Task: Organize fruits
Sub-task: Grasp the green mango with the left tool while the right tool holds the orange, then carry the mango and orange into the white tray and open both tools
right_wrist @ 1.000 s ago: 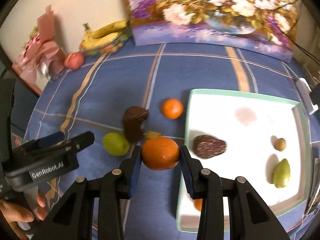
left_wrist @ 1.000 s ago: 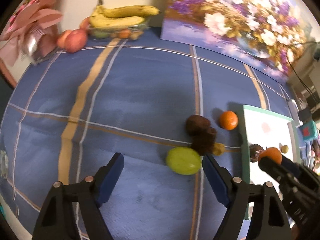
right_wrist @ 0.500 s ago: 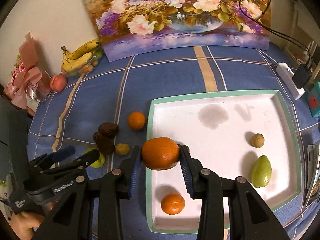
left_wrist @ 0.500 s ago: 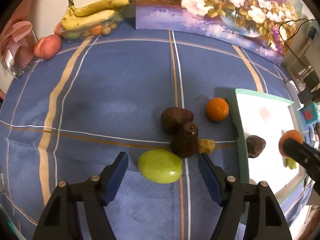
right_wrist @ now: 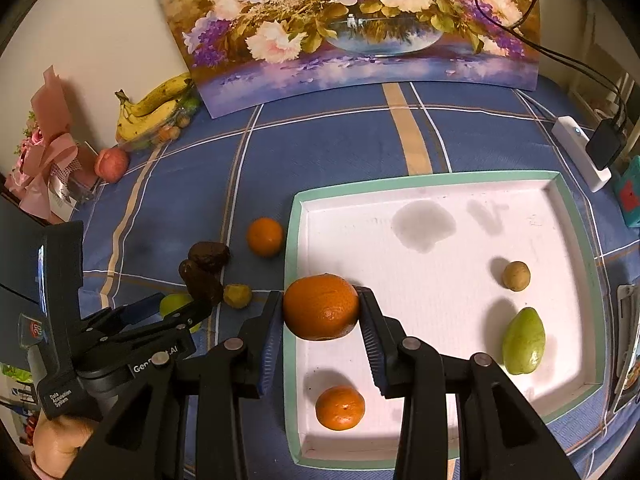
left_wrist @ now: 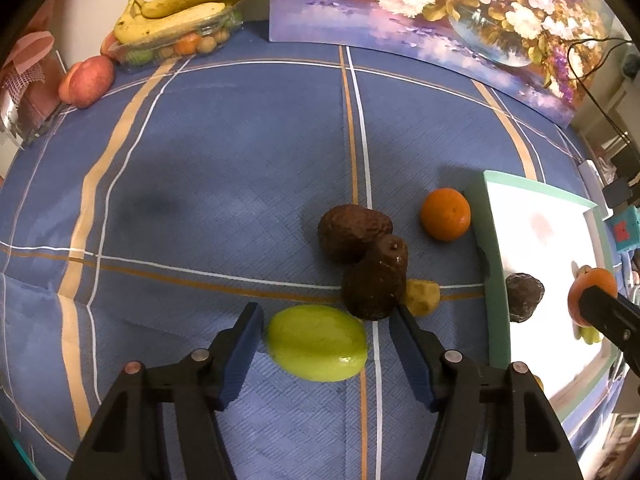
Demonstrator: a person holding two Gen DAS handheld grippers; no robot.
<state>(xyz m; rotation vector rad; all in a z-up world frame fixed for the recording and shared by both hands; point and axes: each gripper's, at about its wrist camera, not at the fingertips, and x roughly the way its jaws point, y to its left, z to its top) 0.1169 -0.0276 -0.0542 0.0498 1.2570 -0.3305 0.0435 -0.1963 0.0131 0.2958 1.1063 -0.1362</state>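
The right tongs (right_wrist: 322,312) grip a large orange (right_wrist: 321,306) above the white tray's (right_wrist: 440,200) left edge. The left tongs (left_wrist: 326,334), jaws closing, straddle a green fruit (left_wrist: 317,342), perhaps a mango, without apparently touching it, on the blue-clothed counter (left_wrist: 224,168).

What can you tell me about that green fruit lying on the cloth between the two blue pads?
The green fruit is smooth, glossy, yellow-green and oval, lying on its side on the blue striped tablecloth. It sits between the left gripper pads, which have just been closing but don't press it yet. A dark brown fruit sits right behind it.
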